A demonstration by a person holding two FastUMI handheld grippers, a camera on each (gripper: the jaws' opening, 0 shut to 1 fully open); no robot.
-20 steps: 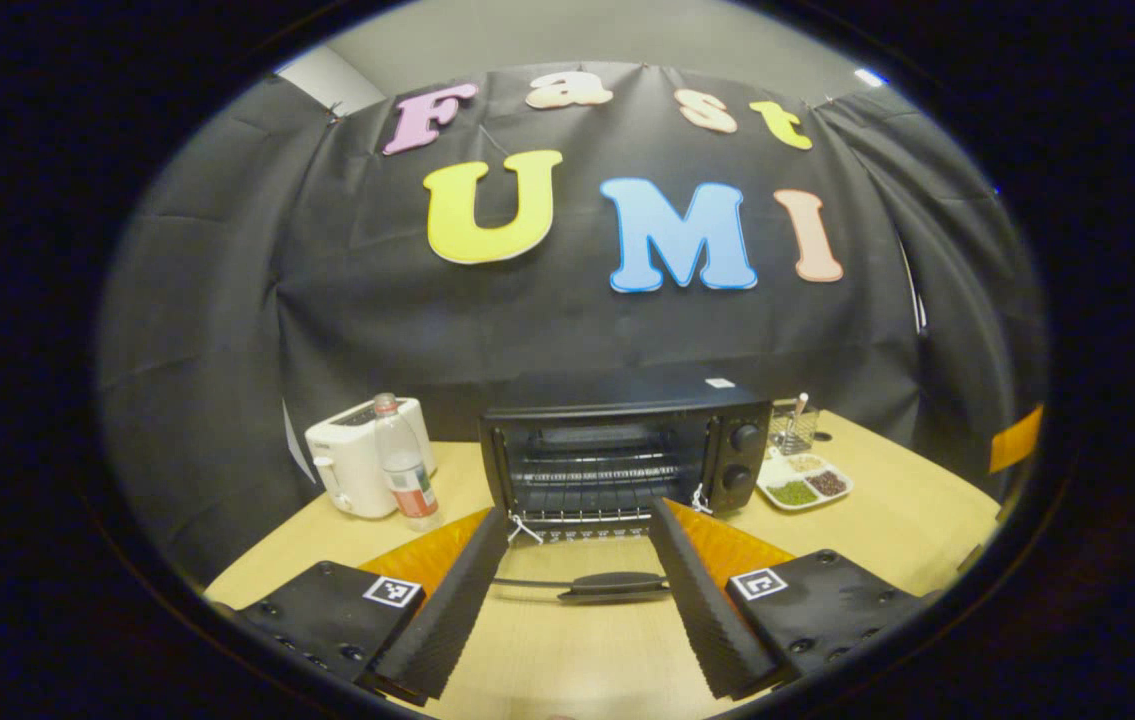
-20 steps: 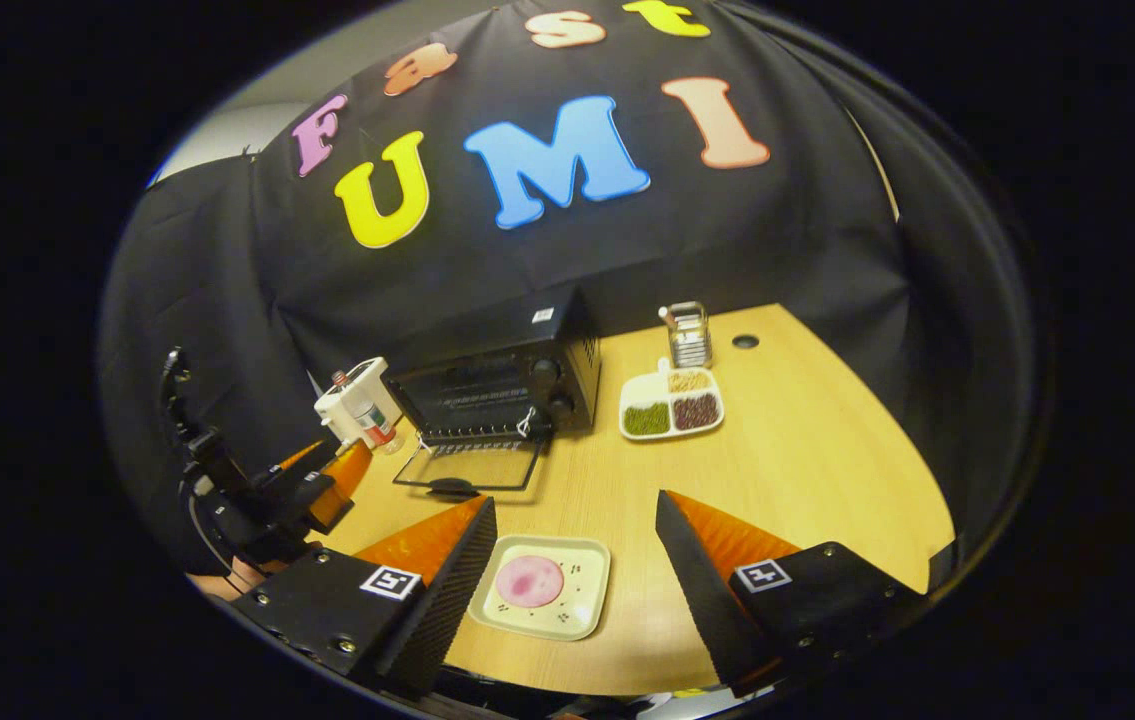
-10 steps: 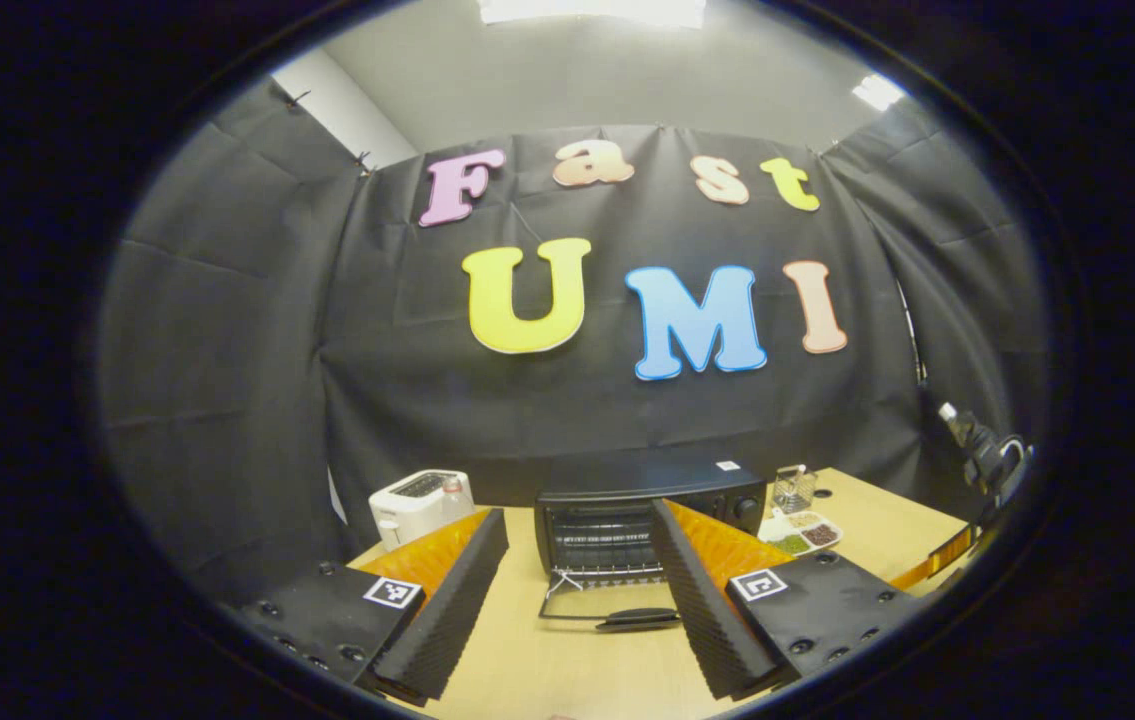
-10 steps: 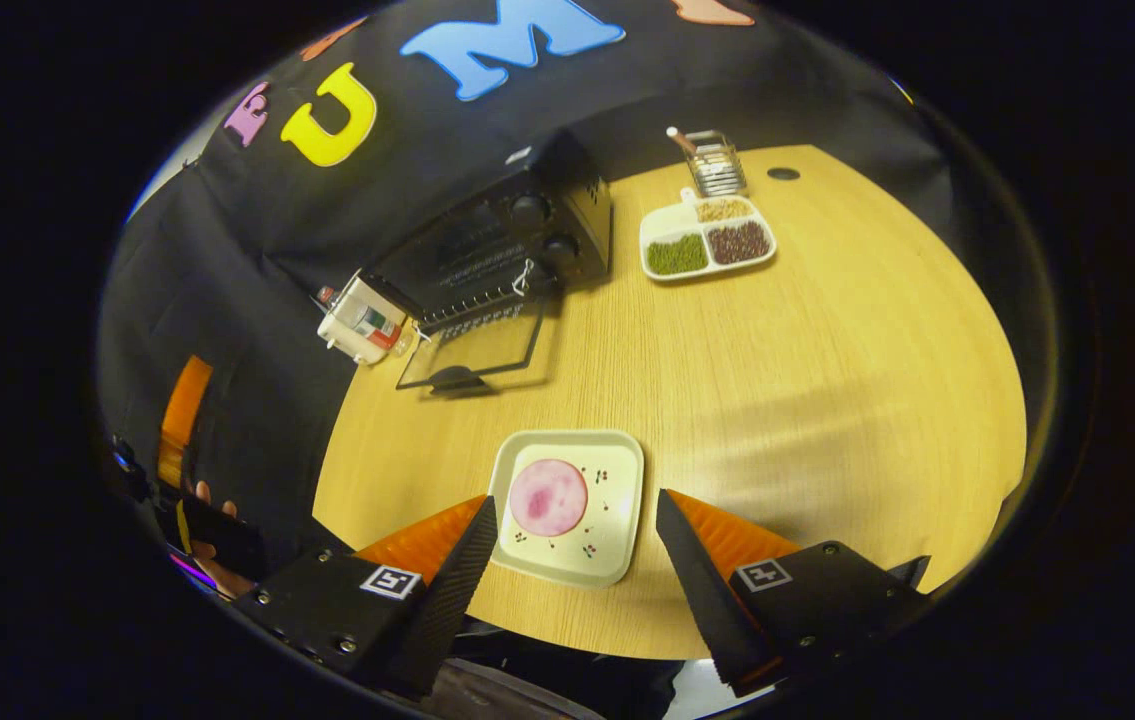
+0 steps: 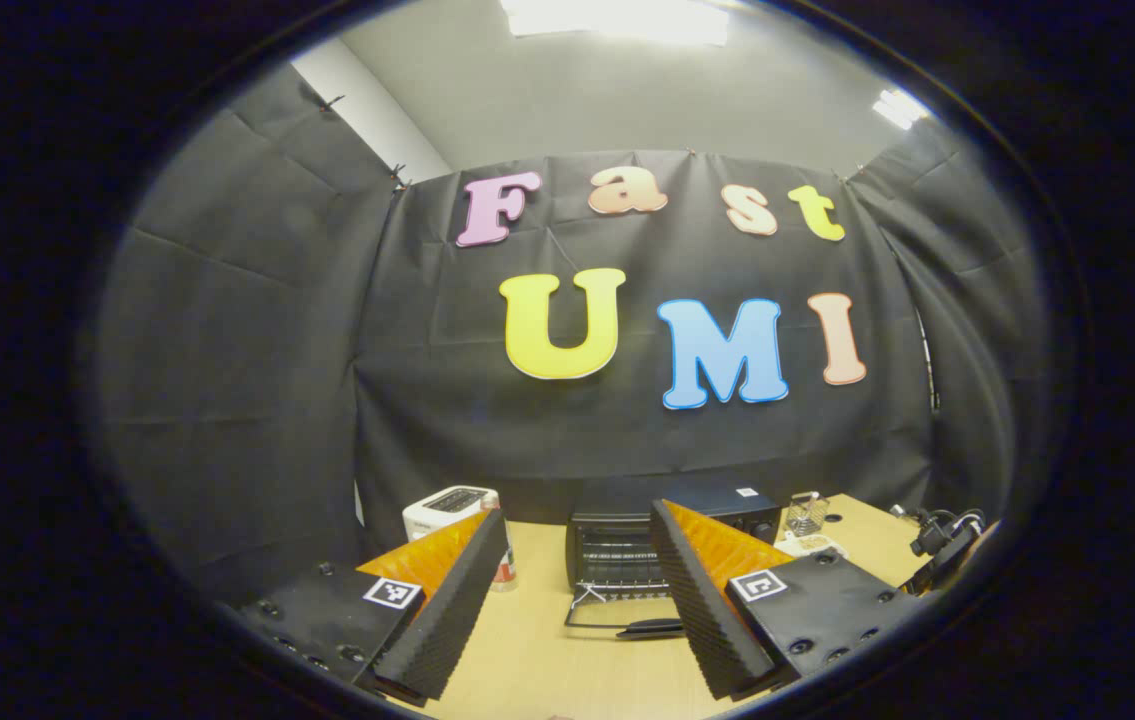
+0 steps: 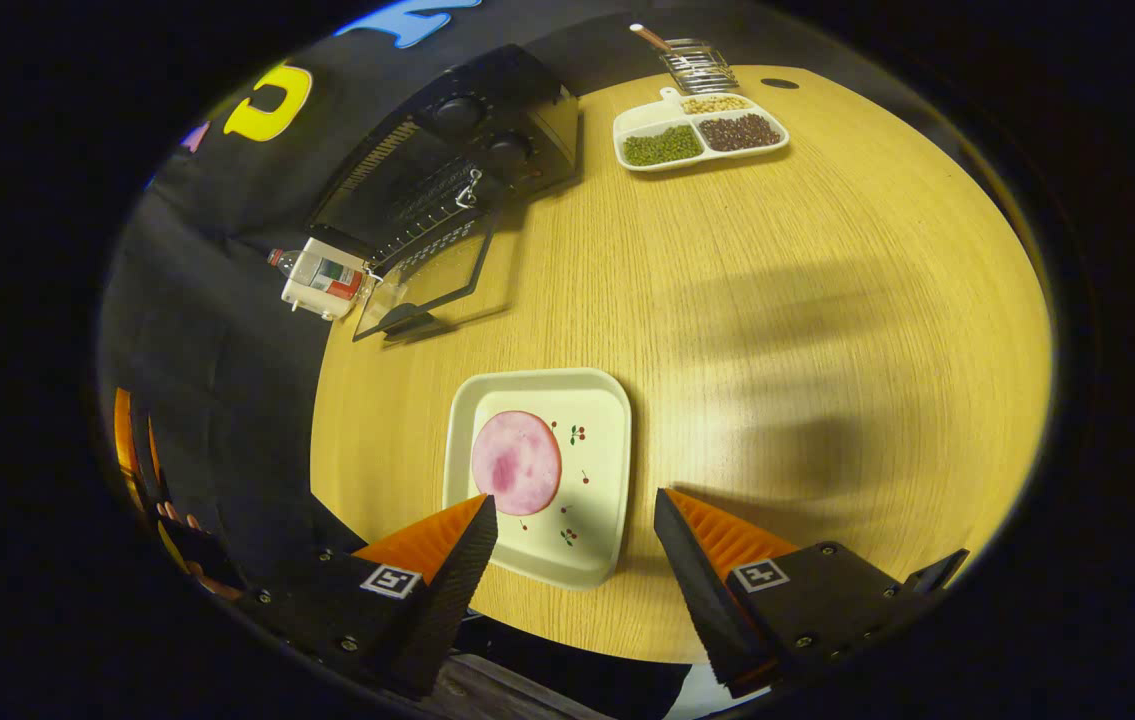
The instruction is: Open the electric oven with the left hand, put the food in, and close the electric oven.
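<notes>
Hovering with jaws spread and empty, right gripper (image 6: 572, 525) sits above near edge of cream plate (image 6: 607, 480) bearing pink food slice (image 6: 516, 462); oven (image 6: 447, 170) stands well apart, door (image 6: 427, 285) dropped flat. Left gripper (image 5: 577, 590): agape, holding nothing. Recommended: straddle plate rim squarely, pinch firmly, lift level.

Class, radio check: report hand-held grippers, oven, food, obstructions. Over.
Left hand-held gripper open, back from the black electric oven, door down. Right hand-held gripper open over the cream square plate with the pink round slice. Wooden table between them bare.
</notes>
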